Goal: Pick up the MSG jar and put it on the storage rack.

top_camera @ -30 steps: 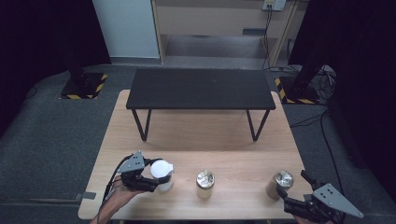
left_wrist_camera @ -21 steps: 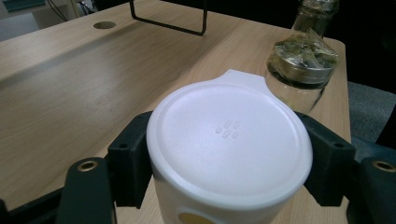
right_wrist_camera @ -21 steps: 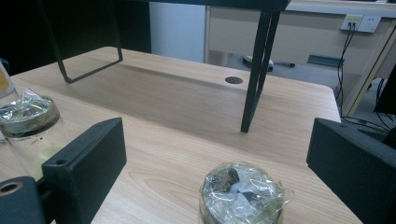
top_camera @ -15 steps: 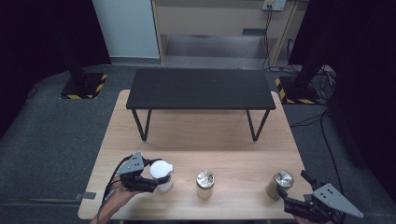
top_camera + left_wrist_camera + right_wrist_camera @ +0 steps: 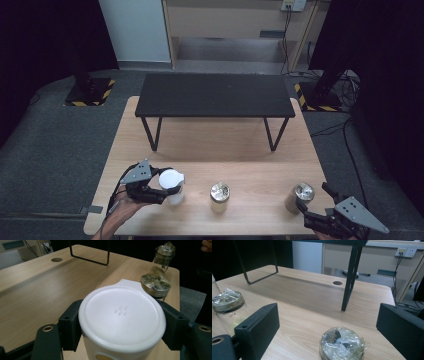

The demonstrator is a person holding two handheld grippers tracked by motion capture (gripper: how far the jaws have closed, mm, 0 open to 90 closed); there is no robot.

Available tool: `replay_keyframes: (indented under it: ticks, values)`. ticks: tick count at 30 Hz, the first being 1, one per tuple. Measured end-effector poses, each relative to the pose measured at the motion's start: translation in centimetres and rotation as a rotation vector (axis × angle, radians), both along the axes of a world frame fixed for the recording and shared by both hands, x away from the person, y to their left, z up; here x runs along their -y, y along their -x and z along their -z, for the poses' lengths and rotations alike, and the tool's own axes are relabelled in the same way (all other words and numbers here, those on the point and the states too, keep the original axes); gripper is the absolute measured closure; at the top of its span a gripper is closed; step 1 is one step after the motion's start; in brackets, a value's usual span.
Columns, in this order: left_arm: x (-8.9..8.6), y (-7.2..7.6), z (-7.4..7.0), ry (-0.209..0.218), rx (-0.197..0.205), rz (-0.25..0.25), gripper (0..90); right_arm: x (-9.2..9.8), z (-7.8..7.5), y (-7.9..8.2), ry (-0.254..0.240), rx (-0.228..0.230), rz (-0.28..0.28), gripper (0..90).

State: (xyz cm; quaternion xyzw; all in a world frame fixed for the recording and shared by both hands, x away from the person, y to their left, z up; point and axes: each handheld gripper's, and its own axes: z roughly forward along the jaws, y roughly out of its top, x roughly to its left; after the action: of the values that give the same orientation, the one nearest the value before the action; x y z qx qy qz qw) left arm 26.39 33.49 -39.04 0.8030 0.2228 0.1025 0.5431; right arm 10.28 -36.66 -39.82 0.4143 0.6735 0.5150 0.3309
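Since the earlier high view nothing has shifted place; the left gripper has just been closing on the white lidded cup at the table's near-left, and the right gripper sits spread with the foil-topped jar at its 10 o'clock. From the left gripper view, both pads pinch the cup upright under its lid, 2 jars standing at 1 o'clock. From the right gripper view, the jar stands upright between wide, untouching jaws, at 12 o'clock.

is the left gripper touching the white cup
Touching. In the left gripper view both black pads of the left gripper press against the sides of the white cup just under its lid, with no gap showing on either side.
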Motion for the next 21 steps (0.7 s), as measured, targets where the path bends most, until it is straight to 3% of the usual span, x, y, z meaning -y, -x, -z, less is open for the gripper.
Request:
replay_keyframes:
  ticks: [21]
  values:
    - [-1.1,-0.3,-5.5,0.02,0.026,-0.006,30.0,0.0,0.0,0.0,0.0,0.002,0.0,5.3]
